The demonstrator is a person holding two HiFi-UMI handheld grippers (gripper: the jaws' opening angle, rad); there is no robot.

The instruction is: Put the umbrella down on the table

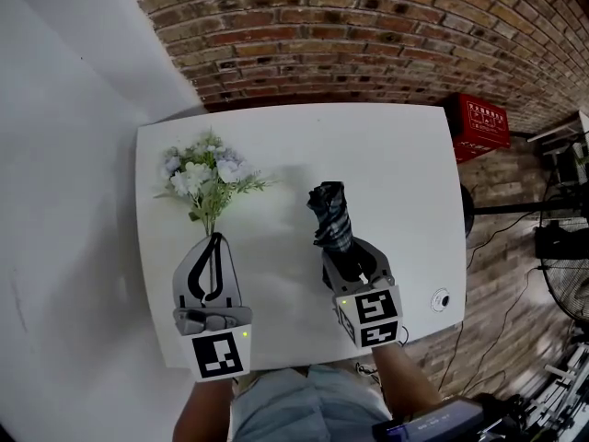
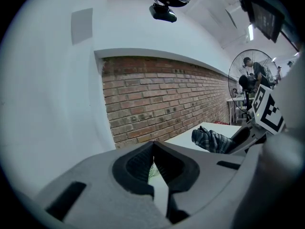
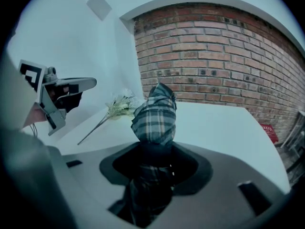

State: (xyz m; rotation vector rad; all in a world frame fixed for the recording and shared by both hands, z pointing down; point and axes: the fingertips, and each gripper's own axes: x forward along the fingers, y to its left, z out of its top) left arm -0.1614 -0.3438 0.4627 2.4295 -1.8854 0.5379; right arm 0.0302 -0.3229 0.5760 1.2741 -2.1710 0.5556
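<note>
The right gripper (image 3: 155, 151) had its jaws set fairly wide and closed on the folded umbrella (image 3: 156, 118), gripping it near one end so that the free end pointed away over the white table (image 1: 396, 155), apparently not yet resting on it. To do the step well, the free end would probably best be brought down first onto the bare stretch at the middle of the table, then the gripped end laid flat before the jaws let go, so the bundle would not roll or drop. The umbrella was a soft, bunched roll of dark plaid cloth, creased and irregular, likely to give under the pads. The left gripper (image 1: 217, 239) hung with its jaws closed together on nothing, just short of the stems of the artificial flowers (image 1: 204, 175), a pale, leafy spray lying well apart from the umbrella. The tabletop was smooth and matt with rounded corners; behind it rose a rough brick wall (image 1: 368, 35).
</note>
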